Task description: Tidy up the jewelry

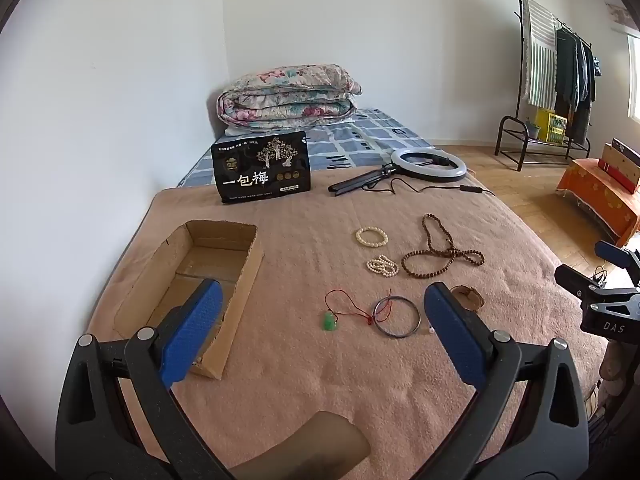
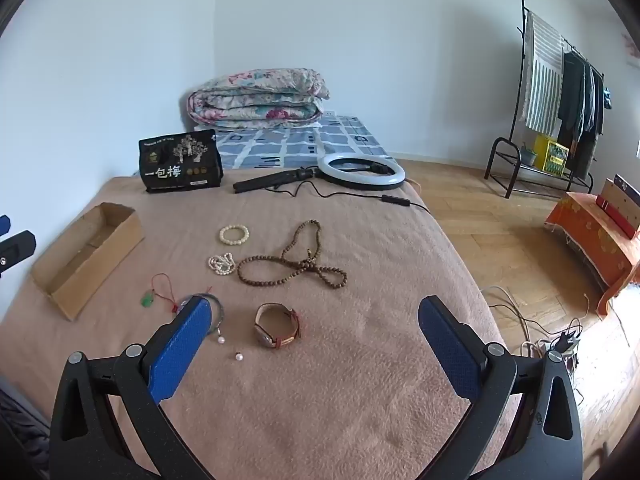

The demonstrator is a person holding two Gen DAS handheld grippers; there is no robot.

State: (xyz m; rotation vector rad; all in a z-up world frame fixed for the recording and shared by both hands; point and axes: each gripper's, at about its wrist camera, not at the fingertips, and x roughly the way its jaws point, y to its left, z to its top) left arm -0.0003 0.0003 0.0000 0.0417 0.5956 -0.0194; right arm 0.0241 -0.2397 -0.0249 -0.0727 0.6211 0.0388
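The left gripper [image 1: 322, 330] hides part of what lies under it: its right finger covers one side of the brown-strapped wristwatch [image 1: 468, 297], so only a sliver of strap shows in the left wrist view, and its left finger crosses the near end of the open cardboard box [image 1: 192, 276]. In the right wrist view the right gripper's [image 2: 314, 338] left finger covers much of the thin metal bangle [image 2: 218, 310], leaving only an arc of it. Two small pearl-like beads [image 2: 239, 357] lie loose near the watch; what they belong to cannot be made out. The print on the black snack bag [image 1: 262, 168] is legible only in its large characters. A dark rounded shape at the bottom edge of the left wrist view is cut off and unidentifiable.

Both grippers hang above the tan blanket [image 1: 320, 380] with jaws spread wide apart, nothing between the blue pads and nothing touched. The right gripper's tip shows at the right edge of the left wrist view.

The jewelry lies spread on the blanket, right of the box and outside it: a cream bead bracelet [image 1: 372, 236], a small coiled pearl strand [image 1: 382, 266] just nearer, a long brown bead necklace [image 1: 440, 256] beside both, a green pendant on a red cord [image 1: 330, 322] touching the bangle, and the watch nearest the right gripper. The box looks empty where its floor shows. A ring light [image 1: 428, 166] lies beyond, at the blanket's far edge, before a folded floral quilt [image 1: 288, 96]
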